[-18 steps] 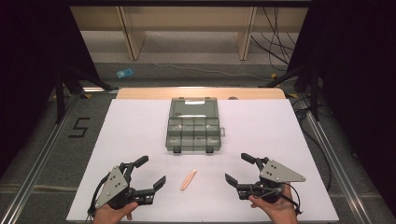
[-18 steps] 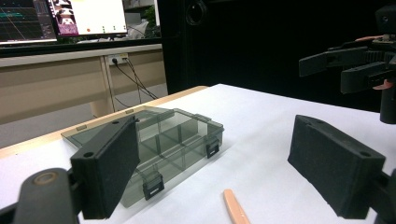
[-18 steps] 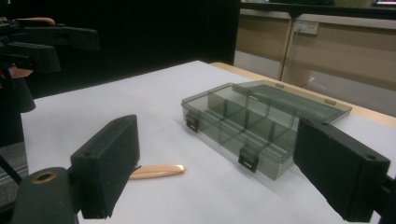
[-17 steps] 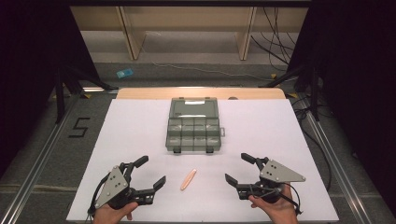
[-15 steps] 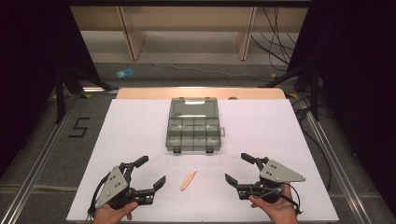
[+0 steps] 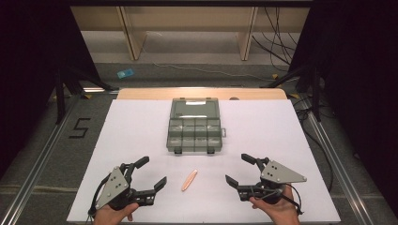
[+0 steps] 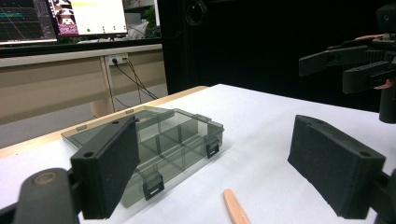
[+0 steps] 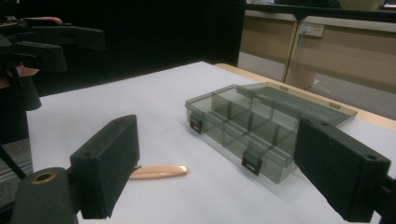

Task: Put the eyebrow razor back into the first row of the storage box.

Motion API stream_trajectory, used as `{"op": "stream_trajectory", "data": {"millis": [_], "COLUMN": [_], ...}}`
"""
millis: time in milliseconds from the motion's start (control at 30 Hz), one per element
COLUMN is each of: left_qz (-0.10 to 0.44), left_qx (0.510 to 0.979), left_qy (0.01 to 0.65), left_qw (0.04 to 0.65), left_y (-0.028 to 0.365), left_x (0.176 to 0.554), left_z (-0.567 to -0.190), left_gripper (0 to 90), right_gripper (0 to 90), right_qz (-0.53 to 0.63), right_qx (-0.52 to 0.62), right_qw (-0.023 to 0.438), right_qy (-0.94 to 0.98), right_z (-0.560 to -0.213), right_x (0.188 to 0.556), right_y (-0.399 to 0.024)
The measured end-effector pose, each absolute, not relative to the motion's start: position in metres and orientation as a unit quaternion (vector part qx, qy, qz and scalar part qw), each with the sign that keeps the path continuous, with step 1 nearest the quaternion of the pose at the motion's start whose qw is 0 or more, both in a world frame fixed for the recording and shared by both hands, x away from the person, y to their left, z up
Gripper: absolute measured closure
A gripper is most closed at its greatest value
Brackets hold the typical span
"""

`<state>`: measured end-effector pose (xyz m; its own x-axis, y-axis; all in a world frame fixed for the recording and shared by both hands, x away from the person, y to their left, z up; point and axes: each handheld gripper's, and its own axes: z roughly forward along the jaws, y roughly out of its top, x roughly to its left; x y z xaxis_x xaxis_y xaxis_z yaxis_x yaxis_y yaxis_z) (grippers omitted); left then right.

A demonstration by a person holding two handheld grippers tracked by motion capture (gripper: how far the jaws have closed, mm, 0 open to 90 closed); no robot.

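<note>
From the high view we see a slim orange-pink stick (image 6: 189, 180) lying flat on the white table (image 6: 141, 126), its long axis running away from us and tilted slightly right. It lies between the left gripper (image 6: 146, 176) and the right gripper (image 6: 241, 169), touching neither; both hold their jaws wide apart. A smoky translucent compartment box (image 6: 194, 131) sits beyond.

In the left gripper view, the stick (image 7: 236, 208) lies between our matte black, blocky jaws, beside the box (image 7: 159, 144).

In the right gripper view, the glossy, tapered stick (image 8: 158, 171) lies beside the left jaw, near the latched box (image 8: 261, 123).
</note>
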<state>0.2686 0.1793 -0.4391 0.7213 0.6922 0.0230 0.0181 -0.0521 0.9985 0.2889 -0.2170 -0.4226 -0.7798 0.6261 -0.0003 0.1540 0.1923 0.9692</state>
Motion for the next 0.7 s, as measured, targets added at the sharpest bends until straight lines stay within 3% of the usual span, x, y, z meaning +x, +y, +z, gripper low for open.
{"op": "stream_trajectory", "data": {"millis": [433, 700], "left_qz": [0.264, 0.264], "left_qx": [0.676, 0.673], "left_qy": [0.265, 0.261], "left_qw": [0.635, 0.640], "left_y": [0.179, 0.179], "left_x": [0.269, 0.270], "left_z": [-0.440, -0.440], "left_gripper": [15.6, 15.6], "right_gripper": [15.7, 16.1], "right_qz": [0.564, 0.547], "right_qx": [0.225, 0.209], "right_qw": [0.212, 0.185], "right_qy": [0.766, 0.789], "right_z": [-0.414, -0.413], "right_x": [0.291, 0.291], "right_y": [-0.209, -0.199]}}
